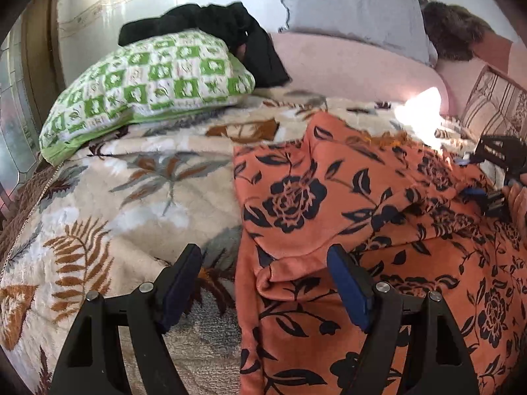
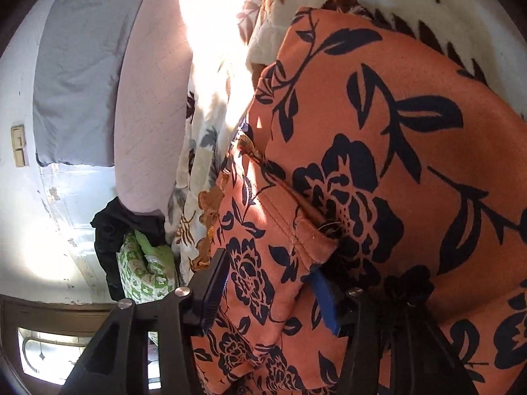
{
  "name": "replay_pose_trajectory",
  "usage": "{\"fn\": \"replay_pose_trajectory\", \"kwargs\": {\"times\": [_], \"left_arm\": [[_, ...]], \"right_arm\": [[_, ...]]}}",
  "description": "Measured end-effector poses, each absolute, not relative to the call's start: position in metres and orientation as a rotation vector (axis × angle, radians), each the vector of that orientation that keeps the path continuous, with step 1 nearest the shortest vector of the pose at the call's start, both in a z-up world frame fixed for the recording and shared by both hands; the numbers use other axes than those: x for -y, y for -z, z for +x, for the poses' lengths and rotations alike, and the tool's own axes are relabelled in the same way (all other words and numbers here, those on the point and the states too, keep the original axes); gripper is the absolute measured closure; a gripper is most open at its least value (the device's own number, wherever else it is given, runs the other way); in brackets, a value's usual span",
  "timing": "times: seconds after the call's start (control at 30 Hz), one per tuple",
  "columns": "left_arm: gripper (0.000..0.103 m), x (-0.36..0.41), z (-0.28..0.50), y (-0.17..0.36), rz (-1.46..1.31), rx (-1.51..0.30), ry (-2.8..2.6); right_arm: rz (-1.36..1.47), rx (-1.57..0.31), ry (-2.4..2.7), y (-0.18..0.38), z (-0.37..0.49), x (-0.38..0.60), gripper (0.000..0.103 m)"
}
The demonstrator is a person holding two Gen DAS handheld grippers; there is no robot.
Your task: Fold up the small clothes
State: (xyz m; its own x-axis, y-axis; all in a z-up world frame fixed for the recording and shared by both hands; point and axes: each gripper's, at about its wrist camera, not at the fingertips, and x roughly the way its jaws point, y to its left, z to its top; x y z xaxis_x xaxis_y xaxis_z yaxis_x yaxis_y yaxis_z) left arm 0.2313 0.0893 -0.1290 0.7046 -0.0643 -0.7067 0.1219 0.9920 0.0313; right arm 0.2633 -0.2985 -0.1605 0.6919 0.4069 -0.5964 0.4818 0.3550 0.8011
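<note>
Orange floral garment (image 1: 362, 197) lies spread on the bed's leaf-print blanket (image 1: 98, 197). Left claw (image 1: 265, 283) gapes wide astride its near edge; right claw (image 2: 268, 291) straddles a folded hem, ready to lift.

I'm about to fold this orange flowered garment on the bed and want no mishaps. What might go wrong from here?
1. The right gripper has a bunched fold of the orange garment between its fingers; it may lift several layers.
2. The left gripper is open over the garment's edge and could also pinch the blanket.
</note>
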Motion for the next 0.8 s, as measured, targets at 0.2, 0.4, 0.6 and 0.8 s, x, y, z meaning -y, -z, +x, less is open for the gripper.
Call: {"fn": "replay_pose_trajectory", "kwargs": {"times": [0.2,0.4,0.6,0.8], "left_arm": [[0.026,-0.104,0.247,0.145,0.014,-0.874,0.041],[0.039,-0.128,0.250,0.148,-0.126,-0.879,-0.028],[0.038,-0.135,0.246,0.148,-0.178,-0.870,-0.032],[0.038,-0.132,0.249,0.148,-0.160,-0.875,-0.041]], "right_arm": [[1.006,-0.874,0.060,0.126,0.271,0.284,0.097],[0.805,-0.737,0.037,0.071,0.226,0.260,0.097],[0.942,-0.873,0.112,0.145,0.199,0.285,0.093],[0.932,-0.859,0.065,0.134,0.207,0.293,0.093]]}}
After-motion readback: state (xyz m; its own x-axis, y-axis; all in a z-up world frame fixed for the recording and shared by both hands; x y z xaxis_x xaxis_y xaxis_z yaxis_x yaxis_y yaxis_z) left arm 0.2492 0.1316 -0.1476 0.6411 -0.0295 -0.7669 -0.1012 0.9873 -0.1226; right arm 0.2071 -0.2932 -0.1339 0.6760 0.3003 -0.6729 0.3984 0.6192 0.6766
